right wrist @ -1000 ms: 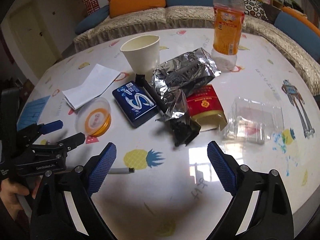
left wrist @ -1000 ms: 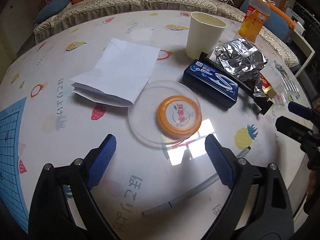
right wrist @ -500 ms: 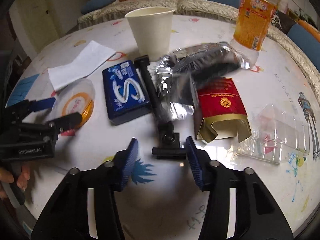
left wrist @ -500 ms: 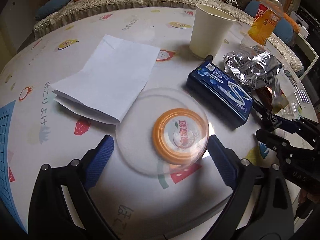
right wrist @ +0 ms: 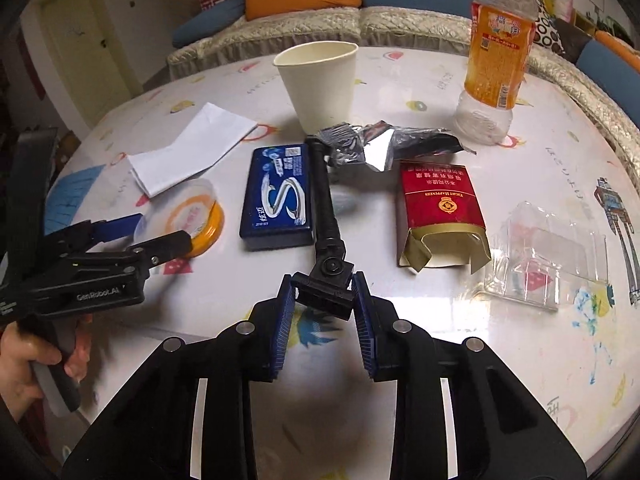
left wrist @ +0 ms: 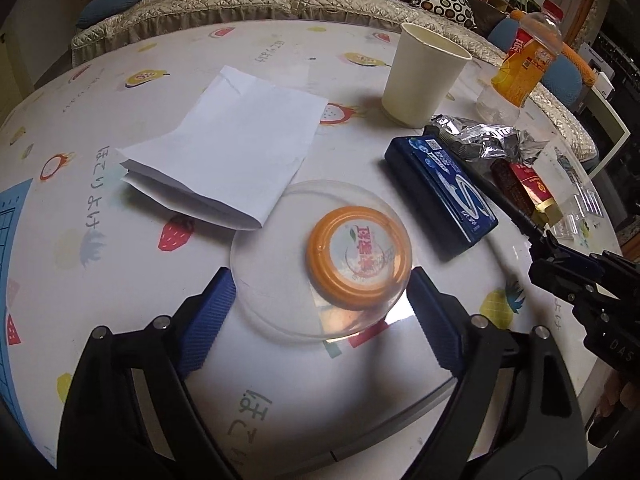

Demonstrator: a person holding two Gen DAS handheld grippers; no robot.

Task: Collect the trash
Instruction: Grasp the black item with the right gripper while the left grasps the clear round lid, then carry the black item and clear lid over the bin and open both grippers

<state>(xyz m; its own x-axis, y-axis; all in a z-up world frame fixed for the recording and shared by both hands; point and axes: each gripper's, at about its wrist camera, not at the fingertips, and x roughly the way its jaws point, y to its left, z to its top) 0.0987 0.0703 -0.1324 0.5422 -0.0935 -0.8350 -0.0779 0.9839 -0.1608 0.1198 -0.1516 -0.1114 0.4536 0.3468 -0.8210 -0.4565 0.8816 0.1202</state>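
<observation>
The foil wrapper [right wrist: 384, 146] covers the far end of the black arm [right wrist: 326, 208] and the top edge of the red box [right wrist: 438, 200]. The bottle [right wrist: 496, 40] is cut at its cap by the right wrist view's top edge. In the left wrist view the clear tray [left wrist: 576, 204] is too faint to make out, and the lid's [left wrist: 358, 254] print is too blurred to read.

fruit-print table [right wrist: 460, 344], paper cup [right wrist: 320, 80], bottle [right wrist: 496, 52], blue box [right wrist: 278, 196]

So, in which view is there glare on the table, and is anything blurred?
Left wrist view: window glare on the table just under the clear lid; edges bend from fisheye. Right wrist view: bright glare right of the right gripper; the hand at the left looks slightly blurred.
</observation>
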